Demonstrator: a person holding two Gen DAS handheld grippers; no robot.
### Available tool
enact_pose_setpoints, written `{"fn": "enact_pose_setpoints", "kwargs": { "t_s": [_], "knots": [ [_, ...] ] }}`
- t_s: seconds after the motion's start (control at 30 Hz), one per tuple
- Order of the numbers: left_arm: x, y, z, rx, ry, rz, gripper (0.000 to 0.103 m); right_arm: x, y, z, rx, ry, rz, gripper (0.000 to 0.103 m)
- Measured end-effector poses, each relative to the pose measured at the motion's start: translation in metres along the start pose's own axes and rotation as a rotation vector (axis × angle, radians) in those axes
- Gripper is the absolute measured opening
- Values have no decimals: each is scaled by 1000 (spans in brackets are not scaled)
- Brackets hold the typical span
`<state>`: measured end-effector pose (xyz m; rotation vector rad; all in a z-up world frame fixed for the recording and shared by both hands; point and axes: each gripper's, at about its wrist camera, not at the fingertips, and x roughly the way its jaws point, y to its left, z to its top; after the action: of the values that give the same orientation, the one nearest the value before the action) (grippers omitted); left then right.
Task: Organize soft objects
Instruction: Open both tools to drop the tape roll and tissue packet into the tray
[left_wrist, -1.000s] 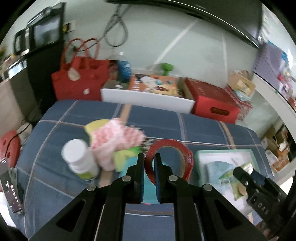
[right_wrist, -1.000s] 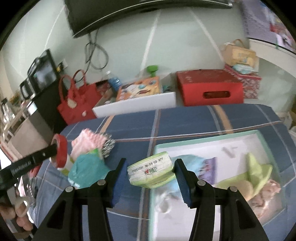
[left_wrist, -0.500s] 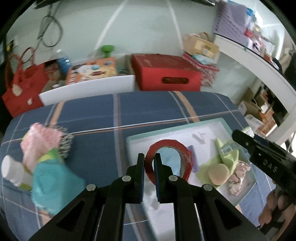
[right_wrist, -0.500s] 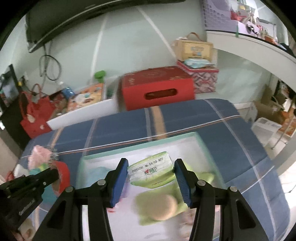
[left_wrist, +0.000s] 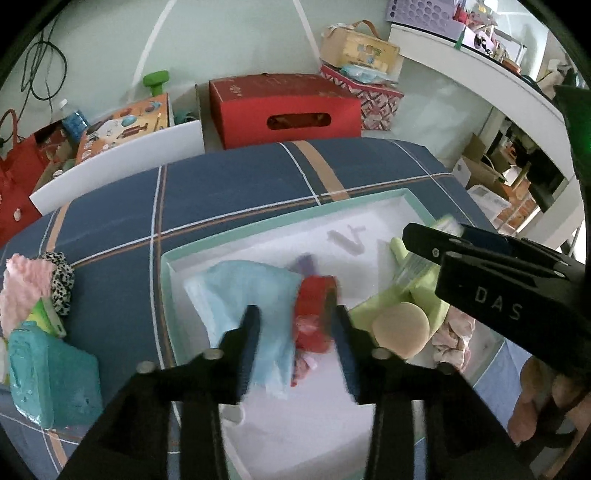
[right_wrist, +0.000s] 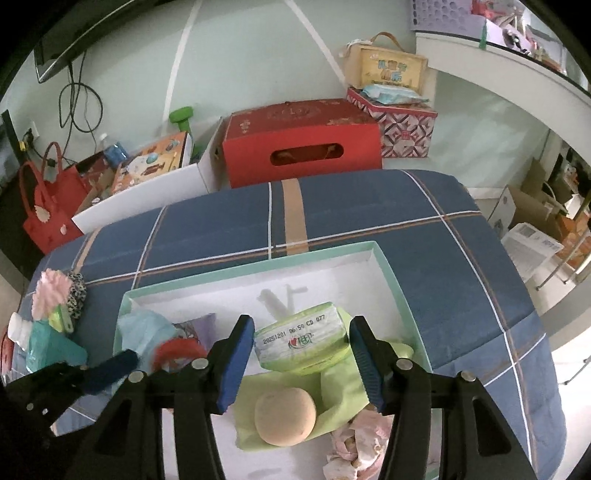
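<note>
A mint-rimmed white tray (left_wrist: 280, 226) (right_wrist: 388, 258) lies on the blue plaid cloth. My left gripper (left_wrist: 295, 325) is open over the tray; the red tape roll (left_wrist: 314, 314) (right_wrist: 177, 350) sits between its fingers on a light blue cloth (left_wrist: 251, 291). My right gripper (right_wrist: 302, 343) is open around a green-white tissue pack (right_wrist: 301, 341), which rests on a lime cloth (right_wrist: 340, 384) beside a beige round sponge (right_wrist: 284, 413). A pink crumpled cloth (right_wrist: 354, 439) lies near it.
Left of the tray lie a teal pouch (left_wrist: 51, 376), a pink fluffy cloth (left_wrist: 22, 288), a leopard scrunchie (left_wrist: 61, 280) and a white bottle (right_wrist: 18, 328). Behind the table stand a red box (right_wrist: 299, 140), a white bin (left_wrist: 122, 162) and a red bag (right_wrist: 44, 206).
My left gripper swung right over the tray and opened, letting go of the red tape roll. My right gripper opened wider, and the tissue pack now rests on the lime cloth.
</note>
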<state>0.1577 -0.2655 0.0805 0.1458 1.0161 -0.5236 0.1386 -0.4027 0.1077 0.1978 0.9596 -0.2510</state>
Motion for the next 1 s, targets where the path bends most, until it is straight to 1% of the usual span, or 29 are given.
{"fn": "enact_pose_setpoints", "kwargs": {
  "t_s": [0.07, 0.17, 0.23, 0.37, 0.43, 0.5, 0.53, 0.57, 0.6, 0.73, 0.77, 0.8, 0.83, 0.9, 1.0],
  "knots": [
    [-5, 2, 0, -1, -3, -3, 46, -1, -1, 1, 8, -3, 0, 62],
    [-9, 8, 1, -15, -6, 16, 52, -4, -1, 0, 11, -3, 6, 62],
    [-13, 14, 2, -28, -12, 25, 54, -7, 0, -1, 7, -5, -3, 62],
    [-23, 26, 3, -63, -32, 46, 67, -15, 2, -4, 5, -8, 1, 62],
    [-27, 31, 3, -71, -44, 63, 69, -16, 4, -6, 1, -4, -5, 65],
    [-28, 38, 2, -82, -47, 79, 71, -16, 7, -9, -9, 4, -10, 66],
    [-28, 40, 2, -88, -47, 84, 74, -15, 9, -11, -16, 9, -13, 66],
    [-28, 43, 2, -95, -47, 91, 84, -15, 11, -13, -22, 13, -18, 66],
    [-29, 46, 1, -102, -48, 99, 90, -14, 13, -15, -30, 19, -26, 67],
    [-33, 57, 0, -127, -62, 106, 91, -13, 16, -20, -35, 37, -26, 67],
    [-34, 59, 0, -132, -63, 102, 92, -13, 17, -21, -35, 41, -27, 67],
    [-34, 60, 0, -135, -63, 99, 93, -13, 18, -22, -39, 44, -30, 72],
    [-35, 61, 0, -136, -62, 97, 93, -13, 18, -23, -44, 46, -36, 87],
    [-37, 62, -1, -131, -69, 96, 93, -14, 20, -24, -57, 42, -48, 103],
    [-41, 64, 0, -130, -82, 96, 93, -18, 21, -24, -64, 43, -53, 103]
  ]
}}
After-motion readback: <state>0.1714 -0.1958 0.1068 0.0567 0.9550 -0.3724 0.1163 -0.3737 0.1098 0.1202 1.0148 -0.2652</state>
